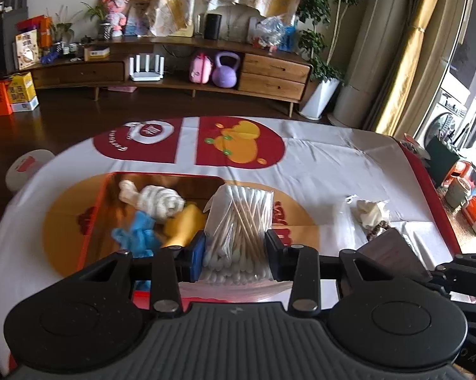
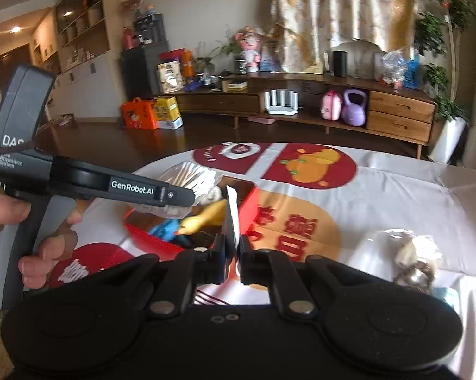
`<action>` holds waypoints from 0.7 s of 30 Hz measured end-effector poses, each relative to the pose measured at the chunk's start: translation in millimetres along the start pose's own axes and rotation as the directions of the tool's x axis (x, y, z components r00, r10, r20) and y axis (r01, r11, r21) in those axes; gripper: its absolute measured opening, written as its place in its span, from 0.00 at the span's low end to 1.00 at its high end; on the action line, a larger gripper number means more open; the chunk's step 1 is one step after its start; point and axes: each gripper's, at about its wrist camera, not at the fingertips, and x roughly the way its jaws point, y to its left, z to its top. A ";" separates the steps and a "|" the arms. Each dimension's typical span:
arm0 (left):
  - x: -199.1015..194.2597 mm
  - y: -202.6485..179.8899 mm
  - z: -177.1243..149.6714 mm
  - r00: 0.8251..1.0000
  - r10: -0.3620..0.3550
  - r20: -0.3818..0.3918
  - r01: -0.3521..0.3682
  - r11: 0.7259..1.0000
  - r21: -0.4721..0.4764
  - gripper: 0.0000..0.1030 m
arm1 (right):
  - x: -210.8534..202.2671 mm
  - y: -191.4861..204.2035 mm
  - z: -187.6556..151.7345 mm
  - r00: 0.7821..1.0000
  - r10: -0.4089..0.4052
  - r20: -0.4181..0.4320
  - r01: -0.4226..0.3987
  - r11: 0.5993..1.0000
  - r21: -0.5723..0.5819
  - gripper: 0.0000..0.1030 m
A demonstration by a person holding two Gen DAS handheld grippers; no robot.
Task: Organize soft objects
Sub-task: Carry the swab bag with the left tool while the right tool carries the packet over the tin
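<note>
Several soft things are already lying in the red box (image 1: 94, 202): white cloth (image 1: 157, 201), blue glove (image 1: 136, 237). Left claw (image 1: 234, 250) is clamping the cotton swab bag (image 1: 238, 221) over the box's right edge. Right claw (image 2: 233, 253) is pinching the box flap (image 2: 232, 212). A cream bundle (image 1: 372, 210) is waiting near the table's right edge.

White letters on the side of the left gripper (image 2: 174, 194), off to the left of the right one's fingers, read "GenRobot.AI". Its grey handle (image 2: 11, 141) carries "DAS" over small, partly cut-off print ending in "System". The tablecloth's (image 2: 396, 196) Chinese characters are too blurred to read.
</note>
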 end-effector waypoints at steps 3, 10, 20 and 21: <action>-9.1 14.8 -0.9 1.000 0.019 0.011 -0.018 1.000 -0.008 0.37 | 7.5 12.9 4.4 1.000 0.015 -0.004 -0.015 1.000 -0.014 0.07; -13.6 45.3 -2.7 0.998 0.057 0.012 -0.057 0.998 -0.040 0.37 | 32.7 33.1 14.5 1.000 0.019 -0.023 -0.019 0.999 -0.025 0.07; 10.6 84.2 -9.0 0.992 0.121 -0.045 -0.124 0.990 -0.068 0.37 | 89.1 40.0 17.3 0.995 -0.022 -0.099 0.021 1.000 -0.017 0.07; 13.4 87.2 -10.0 0.991 0.124 -0.052 -0.128 0.989 -0.069 0.37 | 95.2 40.5 17.8 0.994 -0.027 -0.107 0.025 0.999 -0.019 0.07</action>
